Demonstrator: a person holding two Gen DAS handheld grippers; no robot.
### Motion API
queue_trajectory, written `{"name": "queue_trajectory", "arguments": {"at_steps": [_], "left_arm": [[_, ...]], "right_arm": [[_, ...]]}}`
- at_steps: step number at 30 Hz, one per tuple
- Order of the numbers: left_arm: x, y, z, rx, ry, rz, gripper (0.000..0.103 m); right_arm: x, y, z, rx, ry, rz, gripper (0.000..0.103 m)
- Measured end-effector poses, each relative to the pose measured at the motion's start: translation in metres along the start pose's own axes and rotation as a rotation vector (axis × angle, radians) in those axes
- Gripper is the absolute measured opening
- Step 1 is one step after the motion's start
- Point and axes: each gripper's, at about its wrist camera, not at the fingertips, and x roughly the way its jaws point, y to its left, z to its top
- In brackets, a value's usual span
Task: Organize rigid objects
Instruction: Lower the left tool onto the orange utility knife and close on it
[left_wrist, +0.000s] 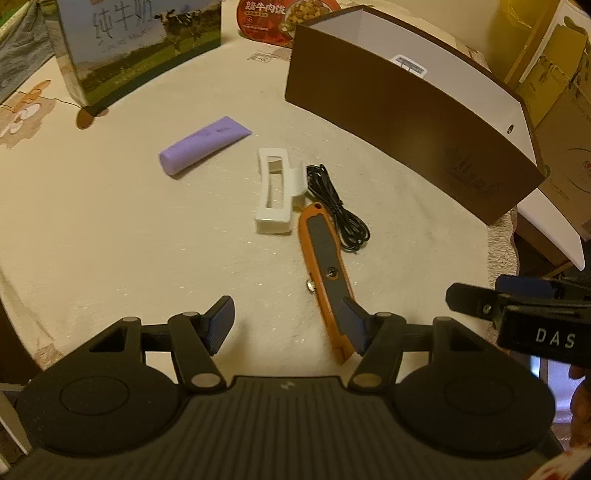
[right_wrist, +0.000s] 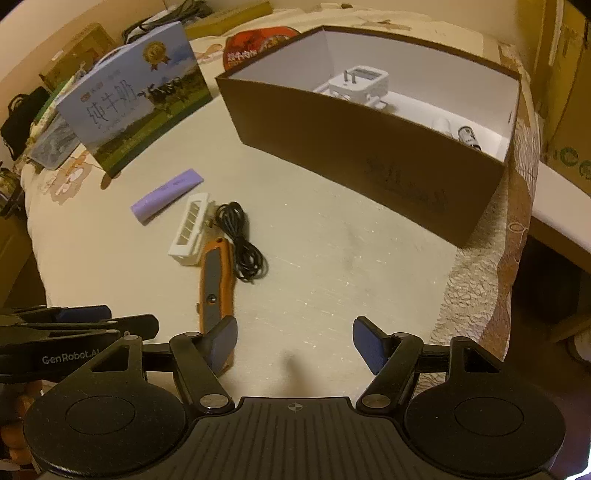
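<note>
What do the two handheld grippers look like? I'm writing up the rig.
Both are matte black with ribbed bodies, round side discs and silver pivot pins. The left gripper and right gripper have blue finger pads. White lettering reads "DAS" on the right, "GenRobot.AI" on the left.

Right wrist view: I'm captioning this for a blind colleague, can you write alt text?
An open right tool hovers over a cream tablecloth, empty. Ahead lie an orange utility knife, black cable, white plastic holder and purple tube; a brown box stands beyond.
</note>
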Motion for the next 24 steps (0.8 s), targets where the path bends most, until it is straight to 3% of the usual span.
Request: {"name": "queue_trajectory", "arguments": {"at_steps": [14, 24], "left_arm": [[0.053, -0.030, 0.013, 0.036, 0.025, 0.006, 0.059], [0.079, -0.036, 0.022, 0.060, 0.034, 0.061, 0.048]], "right_arm": [[0.021, -0.032, 0.005, 0.067, 0.024, -0.007, 0.067], [0.030, -0.041, 0.006, 0.080, 0.034, 0.005, 0.067]]}}
